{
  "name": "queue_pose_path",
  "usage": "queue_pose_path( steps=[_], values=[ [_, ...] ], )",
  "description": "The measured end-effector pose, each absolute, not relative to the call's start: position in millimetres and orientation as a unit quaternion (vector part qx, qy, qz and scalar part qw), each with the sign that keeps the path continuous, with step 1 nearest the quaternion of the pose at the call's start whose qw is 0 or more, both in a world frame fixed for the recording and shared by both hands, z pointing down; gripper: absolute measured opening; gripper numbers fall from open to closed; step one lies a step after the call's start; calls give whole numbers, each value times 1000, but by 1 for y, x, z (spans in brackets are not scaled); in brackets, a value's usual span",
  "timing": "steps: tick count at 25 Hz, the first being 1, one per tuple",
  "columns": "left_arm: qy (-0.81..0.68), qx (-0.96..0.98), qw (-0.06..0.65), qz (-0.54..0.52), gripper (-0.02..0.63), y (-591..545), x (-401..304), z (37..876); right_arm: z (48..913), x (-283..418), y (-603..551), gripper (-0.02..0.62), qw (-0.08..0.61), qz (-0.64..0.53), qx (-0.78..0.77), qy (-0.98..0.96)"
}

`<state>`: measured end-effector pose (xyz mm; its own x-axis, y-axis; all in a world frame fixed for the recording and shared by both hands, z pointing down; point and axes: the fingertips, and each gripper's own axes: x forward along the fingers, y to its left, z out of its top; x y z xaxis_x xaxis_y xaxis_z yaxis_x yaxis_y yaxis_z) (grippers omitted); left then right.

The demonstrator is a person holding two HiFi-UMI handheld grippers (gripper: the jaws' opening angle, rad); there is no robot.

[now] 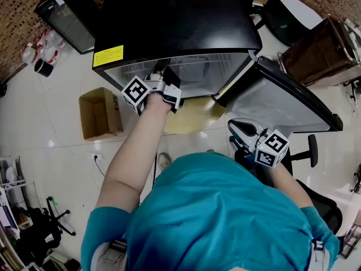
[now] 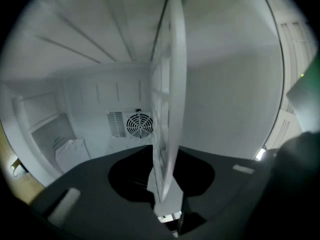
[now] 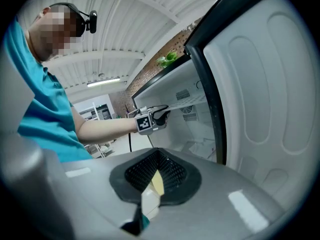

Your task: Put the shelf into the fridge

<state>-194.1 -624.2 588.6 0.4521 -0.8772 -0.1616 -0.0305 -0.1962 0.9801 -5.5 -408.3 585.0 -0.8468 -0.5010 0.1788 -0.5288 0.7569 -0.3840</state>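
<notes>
The left gripper (image 2: 167,204) was clamped on the white slatted plastic shelf (image 2: 169,99), held inside the black white-lined fridge (image 2: 235,114), apparently not yet seated. The right gripper (image 3: 146,196) was closed, empty.

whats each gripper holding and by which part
Left gripper grips the white shelf by its near edge, inside the fridge. Right gripper holds nothing, jaws shut.

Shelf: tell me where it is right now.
In the left gripper view the shelf stands edge-on, clamped in the left gripper, inside the fridge in front of the rear fan.
</notes>
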Motion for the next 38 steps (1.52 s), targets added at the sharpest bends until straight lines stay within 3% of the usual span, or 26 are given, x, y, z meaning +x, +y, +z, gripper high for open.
queue_pose_path(
  steps=[3,8,13,17,19,22,26,29,33,38],
  values=[
    [-315,676,563,-357,103,-592,-181,603,576,-13,-404,2,31,213,278,-936],
    [-253,715,596,-263,43,-509,-170,615,562,-35,-392,2,19,212,295,-931],
    [-115,851,454,-237,15,-434,-188,537,539,-63,-370,2,-17,223,323,-920],
    [-128,874,424,-199,0,-384,-233,513,514,-76,-348,2,-52,239,338,-909],
    [-144,900,373,-171,0,-360,-244,510,516,-73,-334,2,-67,247,335,-907],
    [-173,930,292,-139,0,-298,-230,506,516,-44,-290,2,-80,244,323,-911],
    [-216,944,208,-135,0,-201,-218,444,454,-13,-217,2,-92,213,297,-926],
    [-254,945,156,-133,0,-114,-173,430,449,40,-147,2,-100,183,269,-940],
    [-301,936,126,-131,0,-20,-84,444,477,131,-70,2,-99,163,234,-953],
    [-321,934,111,-109,0,35,-40,444,488,164,-33,2,-96,176,205,-958]
  ],
)
